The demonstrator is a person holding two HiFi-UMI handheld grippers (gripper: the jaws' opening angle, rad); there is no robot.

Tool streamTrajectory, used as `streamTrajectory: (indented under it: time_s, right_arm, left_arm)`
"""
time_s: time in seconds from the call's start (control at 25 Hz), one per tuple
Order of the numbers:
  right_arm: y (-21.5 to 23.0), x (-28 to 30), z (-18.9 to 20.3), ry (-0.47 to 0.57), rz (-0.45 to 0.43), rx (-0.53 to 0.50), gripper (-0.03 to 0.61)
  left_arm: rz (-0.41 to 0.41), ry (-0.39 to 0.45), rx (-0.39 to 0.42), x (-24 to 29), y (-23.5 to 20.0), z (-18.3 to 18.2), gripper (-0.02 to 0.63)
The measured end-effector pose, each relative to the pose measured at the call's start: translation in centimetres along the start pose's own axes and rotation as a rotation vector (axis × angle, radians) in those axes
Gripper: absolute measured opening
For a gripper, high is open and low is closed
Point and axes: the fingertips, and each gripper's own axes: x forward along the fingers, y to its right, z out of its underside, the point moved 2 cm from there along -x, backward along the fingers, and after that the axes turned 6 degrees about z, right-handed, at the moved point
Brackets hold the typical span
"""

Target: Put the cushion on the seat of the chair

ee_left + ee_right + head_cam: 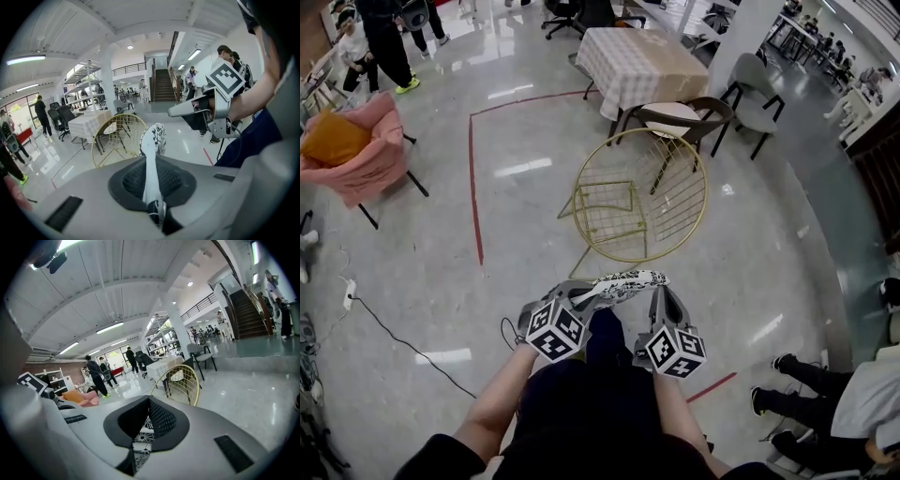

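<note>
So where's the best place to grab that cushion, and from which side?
By its thin rim, from the near side, one gripper toward each end. The cushion is flat and thin, so only the edge fits between jaws; the left gripper and right gripper pinch it that way.

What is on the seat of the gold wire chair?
Nothing: the wire seat is bare, floor showing through. The cushion is before it, gripped by the left tool and right tool. Nothing covers the seat.

The shiny grey floor [525,253] has red lines [473,197] on it. A gold wire chair [639,197], a table [639,64] with a checked cloth, a pink chair [366,159] and a black cable [403,339] sit on it
</note>
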Motion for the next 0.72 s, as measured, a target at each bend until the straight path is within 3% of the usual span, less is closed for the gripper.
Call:
streamTrajectory:
  time_s: [0.72]
  right_arm:
    - [1.7, 12.4, -5.8, -0.020, -0.051, 0.003, 0.003]
  left_arm:
    - [0.010, -0.061, 0.014, 7.0, -10.1, -5.0, 0.031]
